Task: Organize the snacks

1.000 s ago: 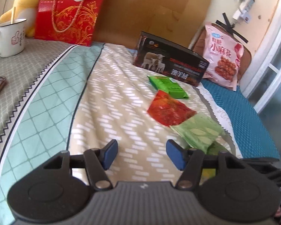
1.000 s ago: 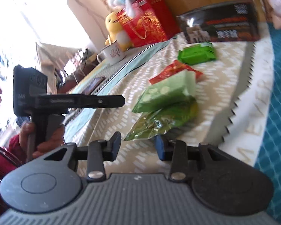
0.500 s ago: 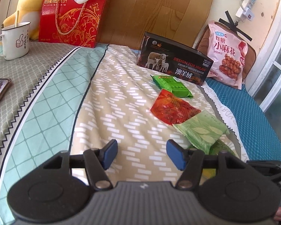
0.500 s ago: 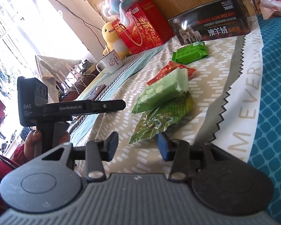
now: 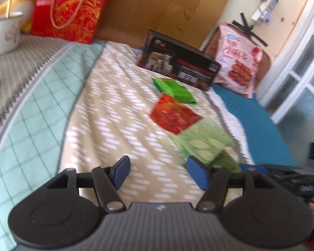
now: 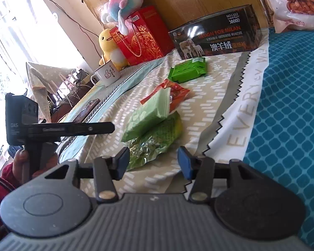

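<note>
Several snack packets lie in a row on the patterned cloth: a bright green packet (image 5: 173,87) (image 6: 188,69), a red packet (image 5: 173,115) (image 6: 175,93), a pale green packet (image 5: 201,142) (image 6: 148,117) overlapping it, and a shiny green bag (image 6: 155,144) nearest me. My left gripper (image 5: 157,172) is open and empty above the cloth, just left of the pale green packet. My right gripper (image 6: 153,164) is open and empty, with the near end of the shiny green bag between its fingers. The left gripper also shows in the right wrist view (image 6: 77,128).
A black box (image 5: 178,67) (image 6: 217,39) stands behind the packets. A pink snack bag (image 5: 238,62) leans at the back right. A red gift box (image 5: 67,10), a yellow plush toy (image 6: 111,46) and a white mug (image 5: 4,33) stand at the back left. A phone (image 6: 88,109) lies left.
The right gripper has opened wider and moved closer to the shiny green bag. The left gripper has shifted slightly; its view is now blurred. No packet has moved.
</note>
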`<state>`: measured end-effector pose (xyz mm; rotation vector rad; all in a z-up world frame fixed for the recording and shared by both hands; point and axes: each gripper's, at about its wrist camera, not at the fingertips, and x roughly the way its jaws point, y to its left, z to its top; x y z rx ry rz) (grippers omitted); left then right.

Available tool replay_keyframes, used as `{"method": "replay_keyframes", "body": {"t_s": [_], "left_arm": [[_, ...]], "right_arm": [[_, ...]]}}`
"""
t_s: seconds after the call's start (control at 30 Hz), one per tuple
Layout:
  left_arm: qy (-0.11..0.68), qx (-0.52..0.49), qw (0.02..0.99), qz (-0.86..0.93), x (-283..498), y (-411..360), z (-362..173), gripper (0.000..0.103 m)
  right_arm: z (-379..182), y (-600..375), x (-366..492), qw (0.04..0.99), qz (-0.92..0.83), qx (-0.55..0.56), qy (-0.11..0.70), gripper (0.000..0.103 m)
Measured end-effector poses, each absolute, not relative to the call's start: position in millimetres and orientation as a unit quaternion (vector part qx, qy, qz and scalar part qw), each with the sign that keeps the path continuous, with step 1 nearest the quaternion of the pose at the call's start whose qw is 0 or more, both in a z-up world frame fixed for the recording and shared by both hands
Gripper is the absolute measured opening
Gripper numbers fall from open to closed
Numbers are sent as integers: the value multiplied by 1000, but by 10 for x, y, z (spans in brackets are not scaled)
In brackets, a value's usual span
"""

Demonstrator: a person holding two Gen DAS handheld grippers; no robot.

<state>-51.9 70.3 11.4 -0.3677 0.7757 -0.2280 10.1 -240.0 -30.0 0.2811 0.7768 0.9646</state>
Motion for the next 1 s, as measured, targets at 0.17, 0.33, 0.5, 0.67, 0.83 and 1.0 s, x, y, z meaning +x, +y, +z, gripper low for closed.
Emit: {"method": "replay_keyframes", "body": {"t_s": [0.17, 0.33, 0.5, 0.67, 0.83, 1.0], "left_arm": [[382, -210, 883, -170, -602, 657, 61, 61], [384, -227, 873, -197, -564, 593, 24, 61], [384, -238, 868, -206, -535, 602, 2, 62], [385, -270, 858, -207, -488, 695, -20, 62], [381, -291, 853, -207, -376, 714, -55, 61], [381, -284, 852, -220, -432, 686, -24, 62]], "right_arm": [[-318, -2358, 184, 791, 464, 147, 371, 58], [-337, -2220, 226, 774, 480, 164, 380, 57], [-380, -2127, 200, 761, 492, 167, 389, 35], [-431, -2192, 280, 747, 489, 207, 400, 34], [-466, -2181, 380, 727, 480, 253, 421, 24], [-580, -2271, 416, 680, 477, 323, 454, 14]]}}
